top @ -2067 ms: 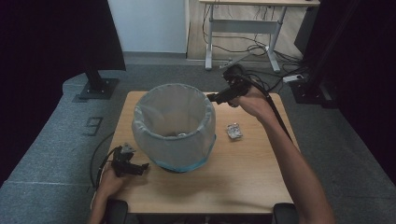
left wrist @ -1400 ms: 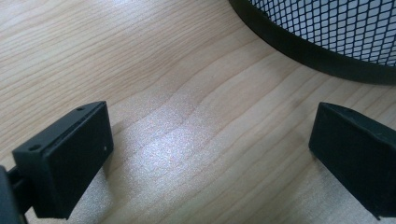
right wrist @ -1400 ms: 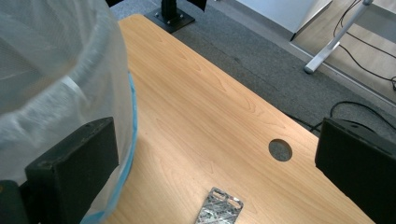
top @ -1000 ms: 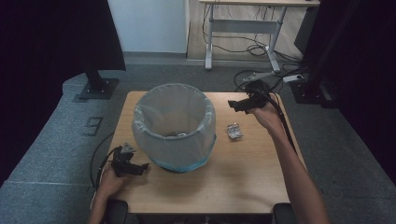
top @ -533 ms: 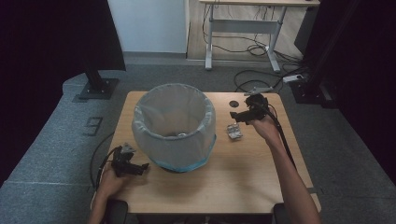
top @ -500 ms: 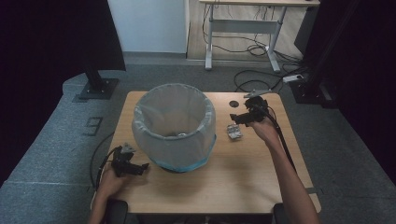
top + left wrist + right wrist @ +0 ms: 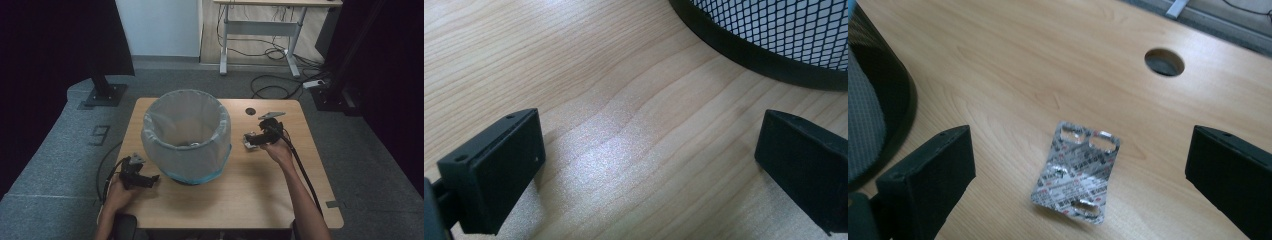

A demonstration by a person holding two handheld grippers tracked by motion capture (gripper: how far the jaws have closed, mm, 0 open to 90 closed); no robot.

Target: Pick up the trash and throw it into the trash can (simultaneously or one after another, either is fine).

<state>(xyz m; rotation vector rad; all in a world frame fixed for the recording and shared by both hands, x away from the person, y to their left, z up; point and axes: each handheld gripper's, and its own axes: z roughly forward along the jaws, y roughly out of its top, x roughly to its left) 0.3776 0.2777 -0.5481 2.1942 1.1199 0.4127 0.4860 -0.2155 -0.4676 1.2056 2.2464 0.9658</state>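
High view: light wooden rectangular table point(image 7: 260, 195). Landmark = round black mesh waste bin lined w/ pale plastic bag point(image 7: 186, 134), standing left of table centre. Left gripper point(image 7: 150, 179) near table's front-left edge, just left of bin base. Right gripper point(image 7: 248, 140) right of bin, over crumpled silver foil blister pack point(image 7: 248, 142); bare wood betw. pack and bin. Small round cable hole point(image 7: 250, 111) behind pack, near far edge. Broad open tabletop in front of bin and to its right, out to right edge.

Left gripper view: jaws spread wide, nothing betw. them, bare wood below. Bin's black base rim point(image 7: 749, 60) curves across upper right, close to the right-hand jaw; clear wood on the other side.

Right gripper view: jaws wide apart, straddling blister pack point(image 7: 1078, 171), which lies flat on wood, touching neither jaw. Bin wall point(image 7: 873, 100) at left edge, just beyond one jaw. Cable hole point(image 7: 1164, 62) further off, apart from pack.
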